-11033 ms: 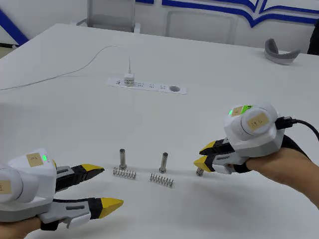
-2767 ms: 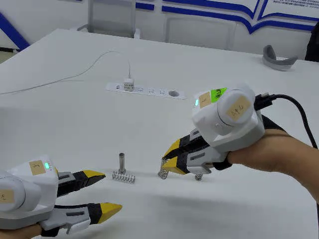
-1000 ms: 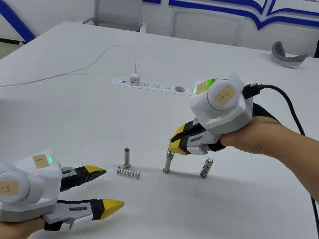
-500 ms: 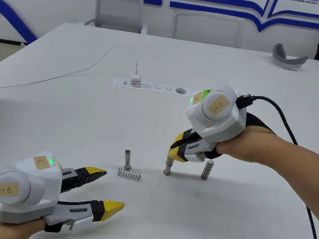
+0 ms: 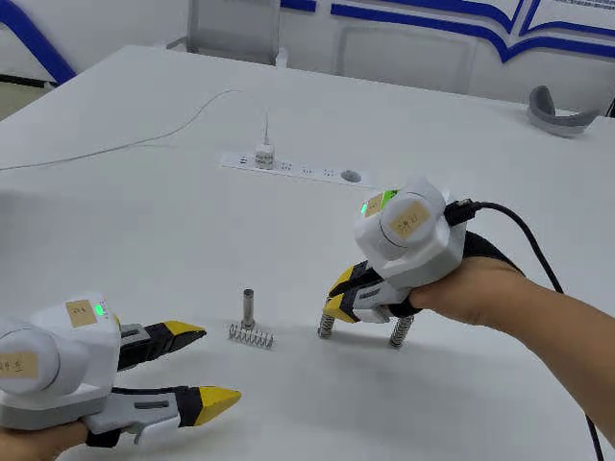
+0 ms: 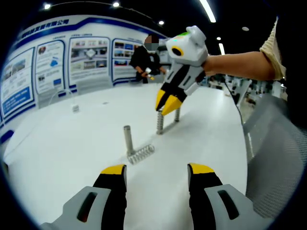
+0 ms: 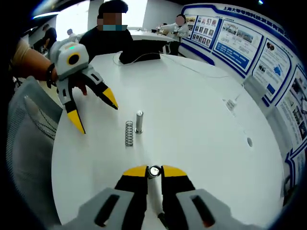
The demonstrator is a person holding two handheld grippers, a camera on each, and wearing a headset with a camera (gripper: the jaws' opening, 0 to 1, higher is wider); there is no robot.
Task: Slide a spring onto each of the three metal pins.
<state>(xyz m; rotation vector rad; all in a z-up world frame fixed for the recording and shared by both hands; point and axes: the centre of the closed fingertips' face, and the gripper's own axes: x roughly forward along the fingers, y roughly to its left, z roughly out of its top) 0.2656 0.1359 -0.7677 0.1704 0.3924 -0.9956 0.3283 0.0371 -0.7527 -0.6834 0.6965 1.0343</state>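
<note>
A white table (image 5: 144, 221) is spread across the scene, and a power strip (image 5: 288, 169) is laid at its far side. At the near left, the left gripper (image 5: 213, 363) is held with its jaws wide apart and nothing between them. Further right, the right gripper (image 5: 333, 300) is pinched closed around the top of the middle pin (image 7: 154, 171). A spring (image 5: 326, 327) is seen coiled around that pin. The right pin (image 5: 399, 331) is likewise sleeved. The left pin (image 5: 248, 306) is bare, and a loose spring (image 5: 251, 335) is laid flat just beside its base on the near side.
</note>
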